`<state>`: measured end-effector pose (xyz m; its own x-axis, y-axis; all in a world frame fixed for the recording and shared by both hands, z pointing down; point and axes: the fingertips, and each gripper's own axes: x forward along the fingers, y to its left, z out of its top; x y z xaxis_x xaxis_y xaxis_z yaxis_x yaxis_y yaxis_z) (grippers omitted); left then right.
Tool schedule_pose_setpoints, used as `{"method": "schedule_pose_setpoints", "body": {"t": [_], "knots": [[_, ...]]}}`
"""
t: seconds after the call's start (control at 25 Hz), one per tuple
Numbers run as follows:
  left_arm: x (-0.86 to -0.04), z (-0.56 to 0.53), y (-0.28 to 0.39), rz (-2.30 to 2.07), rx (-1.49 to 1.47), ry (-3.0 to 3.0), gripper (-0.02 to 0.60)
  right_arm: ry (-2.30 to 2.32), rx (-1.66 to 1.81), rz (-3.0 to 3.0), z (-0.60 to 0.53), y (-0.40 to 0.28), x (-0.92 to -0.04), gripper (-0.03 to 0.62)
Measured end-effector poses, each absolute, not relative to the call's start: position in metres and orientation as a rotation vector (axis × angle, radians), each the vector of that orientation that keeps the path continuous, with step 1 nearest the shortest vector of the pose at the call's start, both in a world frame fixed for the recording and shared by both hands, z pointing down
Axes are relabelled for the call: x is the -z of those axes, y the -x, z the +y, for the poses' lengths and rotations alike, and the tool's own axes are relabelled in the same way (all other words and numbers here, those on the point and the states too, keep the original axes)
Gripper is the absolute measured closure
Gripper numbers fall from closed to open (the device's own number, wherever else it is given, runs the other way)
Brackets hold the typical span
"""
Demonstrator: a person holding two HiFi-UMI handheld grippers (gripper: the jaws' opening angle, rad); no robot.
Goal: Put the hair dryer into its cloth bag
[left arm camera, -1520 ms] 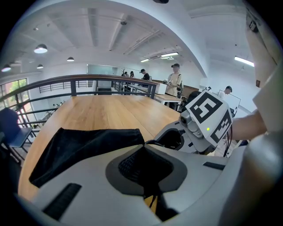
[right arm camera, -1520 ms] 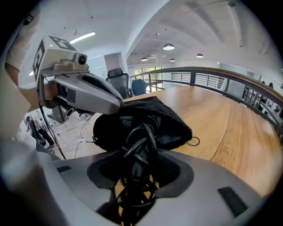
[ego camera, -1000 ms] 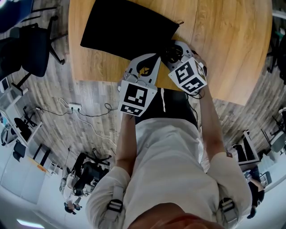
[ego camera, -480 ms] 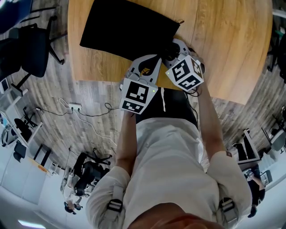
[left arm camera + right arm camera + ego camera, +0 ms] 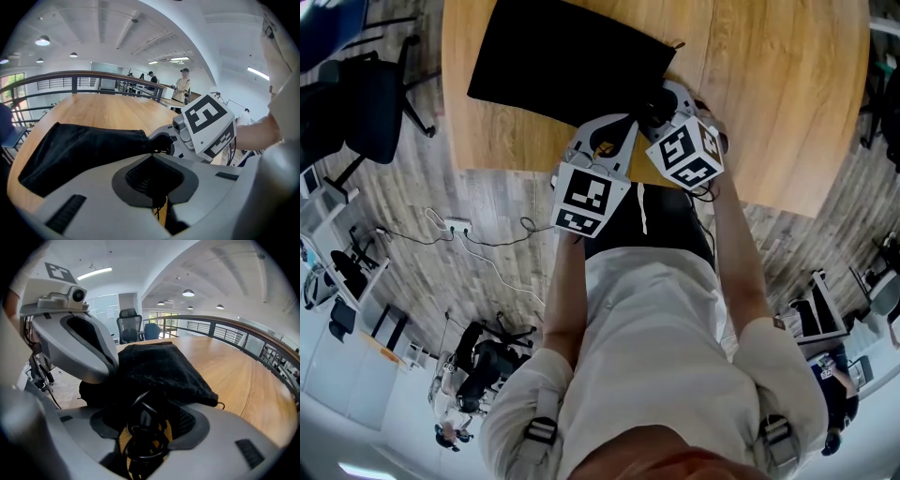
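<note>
The black cloth bag (image 5: pixel 562 61) lies flat on the wooden table (image 5: pixel 778 94), with its mouth toward the near edge. My left gripper (image 5: pixel 605 131) is at that mouth. In the left gripper view, the left gripper (image 5: pixel 154 187) is shut on the black cloth bag (image 5: pixel 79 150) at its edge. My right gripper (image 5: pixel 661 101) is beside it at the same opening. Its jaws are opening, and the right gripper (image 5: pixel 145 432) has the hair dryer's coiled black cord (image 5: pixel 140 446) loose between them. The bag (image 5: pixel 159 366) hides the dryer's body.
The table's near edge (image 5: pixel 534 173) runs just under both grippers. A black office chair (image 5: pixel 375 103) stands to the left. A power strip and cables (image 5: pixel 459 225) lie on the floor. A railing (image 5: pixel 70 79) borders the far side, with people (image 5: pixel 183 86) standing beyond.
The right gripper's marker cube has edged slightly left toward the bag's mouth. The left gripper and the bag have stayed put.
</note>
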<state>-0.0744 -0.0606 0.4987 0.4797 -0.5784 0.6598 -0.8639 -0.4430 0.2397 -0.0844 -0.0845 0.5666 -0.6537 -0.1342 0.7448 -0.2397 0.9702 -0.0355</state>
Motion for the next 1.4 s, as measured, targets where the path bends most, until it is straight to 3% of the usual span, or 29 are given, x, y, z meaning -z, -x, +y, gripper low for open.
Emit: {"method": "schedule_pose_setpoints", "body": {"t": [0.24,0.68,1.2,1.4], "knots": [[-0.497,-0.061,0.076,-1.191,-0.675,-2.178,0.558,-0.268,-0.177,-2.290,-0.083,0.077,-0.564,0.305],[-0.497,-0.059,0.080,-1.195,-0.688,-2.182,0.558,-0.340,-0.212,-2.289,-0.078,0.054,-0.555,0.297],[-0.495,-0.057,0.078,-1.192,-0.713,-2.192,0.558,-0.461,-0.245,-2.258,-0.064,0.002,-0.555,0.300],[-0.496,-0.058,0.077,-1.183,-0.728,-2.195,0.558,-0.508,-0.279,-2.253,-0.066,-0.009,-0.560,0.338]]}}
